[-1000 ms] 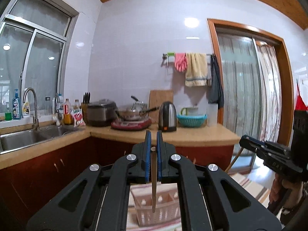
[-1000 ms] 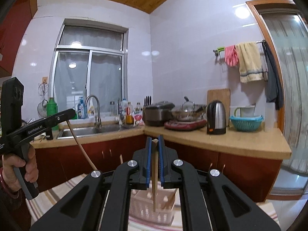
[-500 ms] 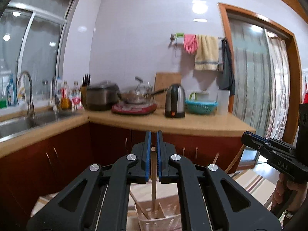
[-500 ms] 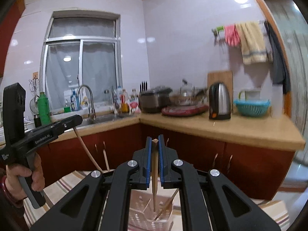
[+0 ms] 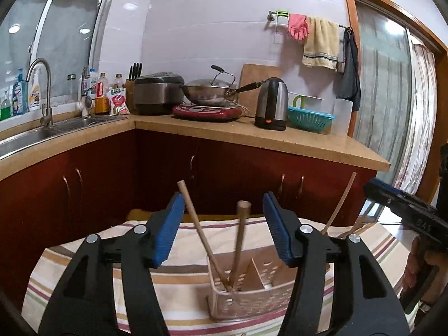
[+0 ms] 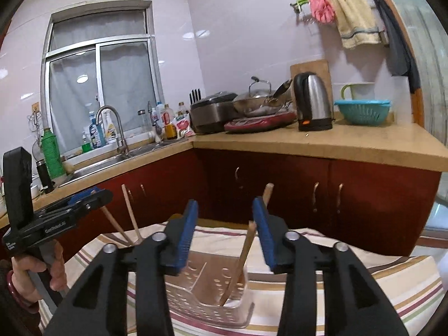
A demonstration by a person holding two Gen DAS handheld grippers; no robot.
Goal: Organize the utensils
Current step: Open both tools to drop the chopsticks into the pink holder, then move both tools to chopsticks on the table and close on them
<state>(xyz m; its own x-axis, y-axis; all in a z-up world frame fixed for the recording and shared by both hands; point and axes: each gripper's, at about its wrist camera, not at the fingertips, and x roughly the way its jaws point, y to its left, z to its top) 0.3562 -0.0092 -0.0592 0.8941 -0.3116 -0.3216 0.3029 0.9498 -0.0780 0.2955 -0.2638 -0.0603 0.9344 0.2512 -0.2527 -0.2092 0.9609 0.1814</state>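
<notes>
Both the left gripper (image 5: 224,224) and right gripper (image 6: 225,229) stand wide and empty at lower centre, over the slotted plastic basket (image 5: 252,299) where 2 chopsticks (image 5: 238,246) lean crossed: light, stiff, likely slippery, best pinched mid-shaft.

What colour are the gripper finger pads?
Blue ribbed pads on black plastic arms of the left gripper; the left wrist view shows them best.

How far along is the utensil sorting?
Done: wooden sticks stand in the perforated basket, in separate compartments. In hand: nothing; left gripper and right gripper are both open above it. Left: no loose utensils visible on the striped cloth.
</notes>
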